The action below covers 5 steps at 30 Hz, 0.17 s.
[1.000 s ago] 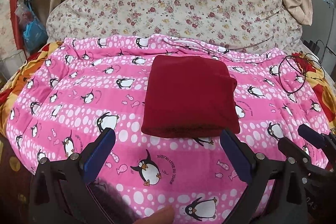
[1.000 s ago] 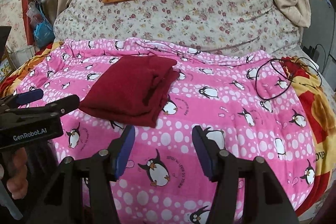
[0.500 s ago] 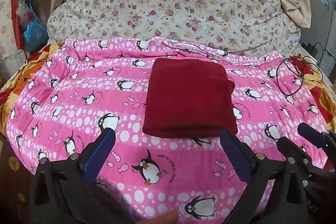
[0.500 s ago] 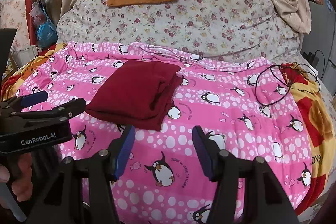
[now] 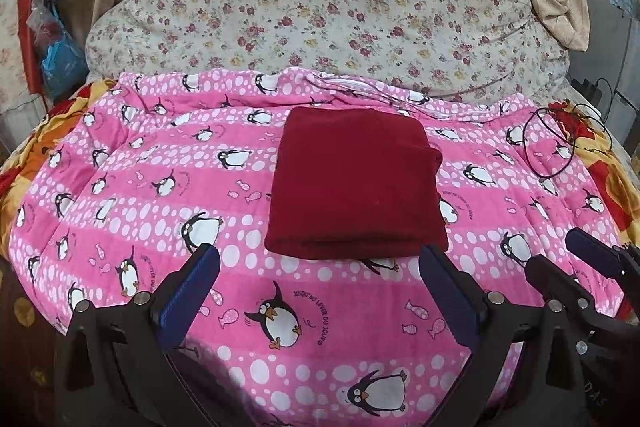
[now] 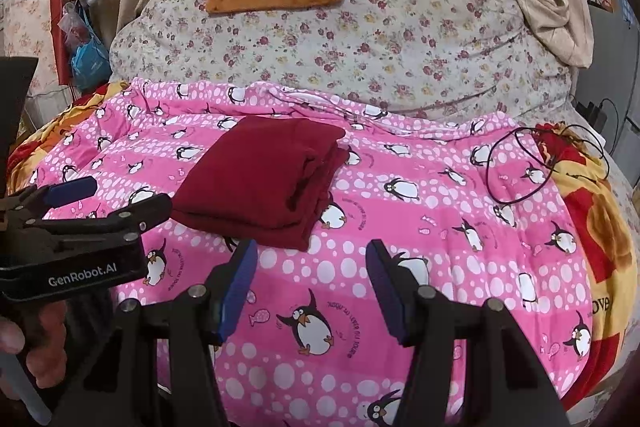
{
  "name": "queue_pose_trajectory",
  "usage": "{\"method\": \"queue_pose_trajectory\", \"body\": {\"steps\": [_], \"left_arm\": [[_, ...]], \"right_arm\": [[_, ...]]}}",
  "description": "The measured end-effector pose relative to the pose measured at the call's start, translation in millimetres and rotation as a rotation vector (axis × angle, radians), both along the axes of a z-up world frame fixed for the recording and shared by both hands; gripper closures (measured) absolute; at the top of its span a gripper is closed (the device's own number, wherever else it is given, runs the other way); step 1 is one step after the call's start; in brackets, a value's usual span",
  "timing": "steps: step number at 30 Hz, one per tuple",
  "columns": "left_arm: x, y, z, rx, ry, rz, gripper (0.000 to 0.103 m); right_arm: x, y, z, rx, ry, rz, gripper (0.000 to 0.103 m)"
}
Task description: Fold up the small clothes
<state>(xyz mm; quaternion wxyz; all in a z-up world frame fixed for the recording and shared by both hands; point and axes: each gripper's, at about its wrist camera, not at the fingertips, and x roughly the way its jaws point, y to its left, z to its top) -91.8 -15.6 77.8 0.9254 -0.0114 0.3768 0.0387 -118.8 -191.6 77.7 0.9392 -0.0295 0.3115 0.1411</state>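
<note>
At the left the left gripper [image 5: 318, 287] is hovering low over the pink blanket [image 5: 140, 211], its jaws standing spread with nothing between them, just short of the near edge of the garment [image 5: 356, 187]. That dark red garment is lying folded into a neat rectangle near the middle of the blanket, touching neither tool. If the left gripper is pushing forward from here, its fingers are likely to be catching only the top layer and peeling the fold open. Moving right, the stacked layers are showing loose along the garment's right side [image 6: 316, 171], so a nudge there risks sliding them apart. The right gripper [image 6: 310, 291] is hanging over bare blanket to the right of the garment, jaws also apart and empty; a pinch from there could be gathering the soft blanket along with the cloth and dragging everything askew. Farther right a black cable [image 6: 520, 167] is lying looped on the blanket, where a sweeping tool might be snagging it.
</note>
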Motion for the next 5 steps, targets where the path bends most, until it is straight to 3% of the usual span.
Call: {"method": "queue_pose_trajectory", "body": {"steps": [5], "left_arm": [[-1.4, -1.6, -0.3, 0.009, -0.009, -0.001, 0.011]], "right_arm": [[0.1, -0.2, -0.2, 0.0, 0.0, 0.001, 0.044]]}}
